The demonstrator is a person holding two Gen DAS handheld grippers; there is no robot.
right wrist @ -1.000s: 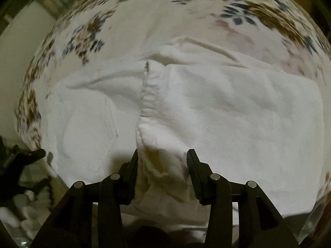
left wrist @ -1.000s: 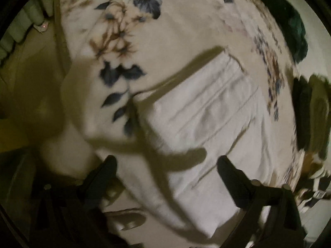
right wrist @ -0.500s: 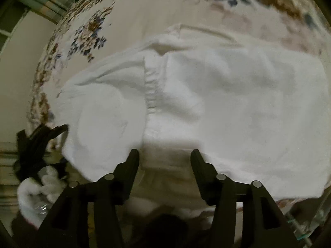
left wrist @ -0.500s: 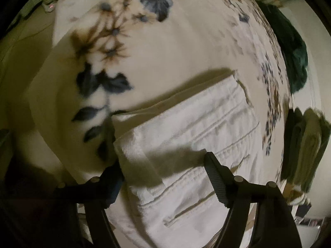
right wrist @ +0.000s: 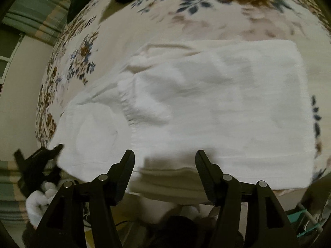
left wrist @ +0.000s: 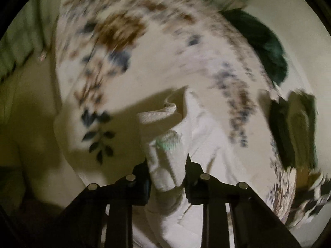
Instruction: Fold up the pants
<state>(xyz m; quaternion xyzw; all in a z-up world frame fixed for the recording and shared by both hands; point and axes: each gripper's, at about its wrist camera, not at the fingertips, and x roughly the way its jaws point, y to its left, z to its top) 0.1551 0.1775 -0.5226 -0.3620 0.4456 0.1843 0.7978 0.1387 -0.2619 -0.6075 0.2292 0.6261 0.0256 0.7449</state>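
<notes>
Two grippers are at work on one pair of white pants [right wrist: 217, 103], which lies spread across a bed covered by a floral blanket [right wrist: 165, 26]. My left gripper [left wrist: 166, 171] has its jaws drawn in tight on a bunched fold of the white pants [left wrist: 167, 161], pinched between both fingers and lifted off the blanket [left wrist: 165, 62]. From that pinch the cloth rises into a loose peak with a hem or band edge curling over to the far left, and the rest trails away to the right and down past the gripper. That view is badly blurred, so I cannot tell which part of the garment I have hold of.

My right gripper [right wrist: 164, 161] stands with its jaws wide apart and nothing between them, hovering at the near edge of the pants. The garment lies flat and folded over itself, a broad rectangle reaching right, with a gathered seam running near to far left of centre and a pocket shape on the left portion. In the right wrist view my left gripper [right wrist: 39, 161] appears as a dark shape at the far left edge of the cloth, a white-gloved hand [right wrist: 37, 204] beneath it.

Beyond the blanket in the left view sit a dark green cloth [left wrist: 266, 47] at the far right and a stack of folded clothes [left wrist: 298, 128] on the right.
</notes>
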